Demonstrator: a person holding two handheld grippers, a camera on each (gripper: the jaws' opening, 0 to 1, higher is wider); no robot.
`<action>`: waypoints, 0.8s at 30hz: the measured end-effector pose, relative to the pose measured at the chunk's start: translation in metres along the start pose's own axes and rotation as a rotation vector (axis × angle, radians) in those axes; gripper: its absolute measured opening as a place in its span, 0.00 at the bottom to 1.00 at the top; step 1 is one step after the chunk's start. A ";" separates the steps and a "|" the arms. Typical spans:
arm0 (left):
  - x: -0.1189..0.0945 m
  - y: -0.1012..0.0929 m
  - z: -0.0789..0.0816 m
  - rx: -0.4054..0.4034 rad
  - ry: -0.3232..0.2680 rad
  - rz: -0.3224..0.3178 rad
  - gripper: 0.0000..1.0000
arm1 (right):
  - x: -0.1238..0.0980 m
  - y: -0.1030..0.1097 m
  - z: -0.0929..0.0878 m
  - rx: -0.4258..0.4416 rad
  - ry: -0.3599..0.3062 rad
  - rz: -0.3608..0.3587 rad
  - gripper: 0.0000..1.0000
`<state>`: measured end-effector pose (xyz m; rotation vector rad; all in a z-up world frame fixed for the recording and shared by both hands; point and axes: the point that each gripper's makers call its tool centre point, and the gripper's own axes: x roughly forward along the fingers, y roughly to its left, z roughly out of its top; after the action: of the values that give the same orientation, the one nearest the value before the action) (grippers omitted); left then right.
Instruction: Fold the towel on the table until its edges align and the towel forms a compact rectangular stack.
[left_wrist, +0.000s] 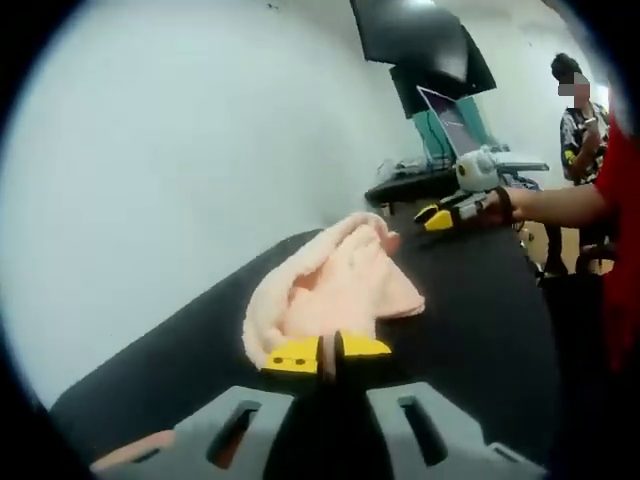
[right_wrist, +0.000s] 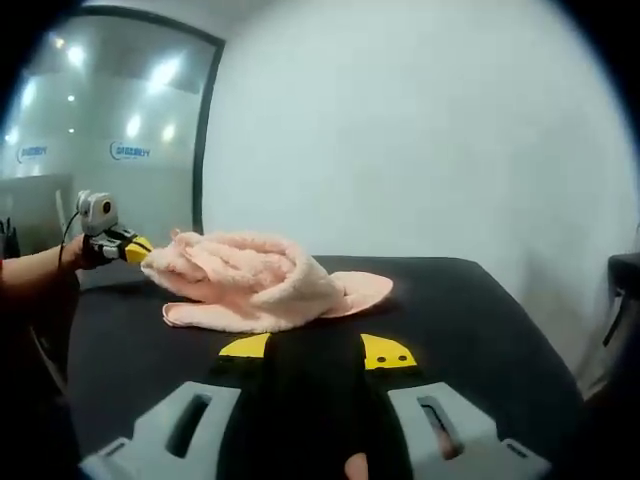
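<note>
In the left gripper view, the crumpled pink terry towel (left_wrist: 325, 295) lies in a loose heap on the black table (left_wrist: 470, 300). The left gripper (left_wrist: 328, 353), with its yellow-tipped jaws pressed together, sits at the towel's near edge, pinching a fold of the cloth. Beyond the towel, the right gripper (left_wrist: 440, 215) hovers over the table, held by a hand (left_wrist: 500, 205). A person in a patterned shirt (left_wrist: 580, 140) stands farther behind the towel.

In the right gripper view, the right gripper (right_wrist: 315, 350) has its jaws spread apart, short of the towel (right_wrist: 255, 280) and apart from it. The towel rests bunched on the table (right_wrist: 480, 310). At the towel's far end, the left gripper (right_wrist: 130, 247) touches the cloth.
</note>
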<state>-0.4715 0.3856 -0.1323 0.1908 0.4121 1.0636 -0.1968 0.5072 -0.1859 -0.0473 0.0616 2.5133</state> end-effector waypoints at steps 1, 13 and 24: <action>-0.003 0.006 0.010 0.004 -0.012 0.017 0.02 | 0.000 0.000 0.000 -0.001 0.001 -0.001 0.30; -0.043 0.094 0.087 0.149 -0.002 0.297 0.01 | -0.002 0.003 -0.001 -0.019 0.016 -0.006 0.30; -0.103 0.124 0.165 0.190 -0.043 0.491 0.00 | -0.009 0.011 0.000 -0.027 0.020 -0.006 0.30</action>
<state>-0.5458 0.3614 0.0849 0.5022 0.4383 1.4988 -0.1958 0.4924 -0.1849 -0.0836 0.0357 2.5078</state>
